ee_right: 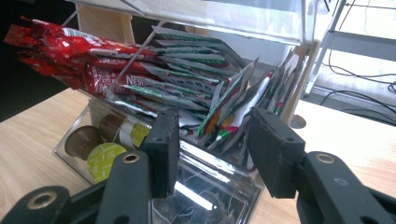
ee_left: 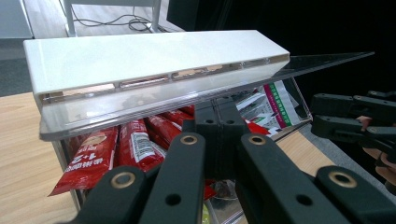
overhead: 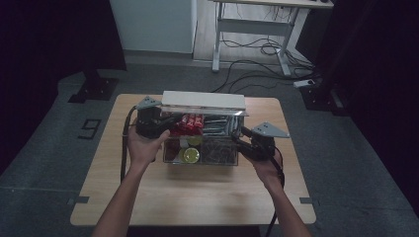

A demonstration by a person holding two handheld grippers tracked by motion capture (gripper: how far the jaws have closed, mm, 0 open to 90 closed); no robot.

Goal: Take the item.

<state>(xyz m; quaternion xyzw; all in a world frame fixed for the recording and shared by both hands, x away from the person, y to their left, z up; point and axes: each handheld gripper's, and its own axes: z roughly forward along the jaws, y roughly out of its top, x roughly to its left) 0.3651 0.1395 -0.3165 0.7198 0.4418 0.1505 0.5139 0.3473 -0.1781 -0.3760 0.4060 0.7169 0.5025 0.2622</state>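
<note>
A clear plastic organizer box (overhead: 200, 159) stands mid-table, its white lid (overhead: 203, 100) raised. Red sachets (overhead: 190, 123) fill its upper left compartment and green-and-white sachets (overhead: 220, 126) the upper right. Yellow-topped capsules (overhead: 190, 154) lie lower down. My left gripper (overhead: 170, 126) reaches in from the box's left. In the left gripper view it (ee_left: 218, 112) is shut, its tips under the lid (ee_left: 140, 56) and above the red sachets (ee_left: 135, 144). My right gripper (overhead: 236, 138) is at the box's right front. It (ee_right: 214, 121) stands open before the green-and-white sachets (ee_right: 196, 79), gripping nothing.
The wooden table (overhead: 197, 197) has free room in front of the box and at both sides. A desk frame with loose cables (overhead: 252, 34) stands on the floor behind. A black stand base (overhead: 94, 90) sits off the table's back left corner.
</note>
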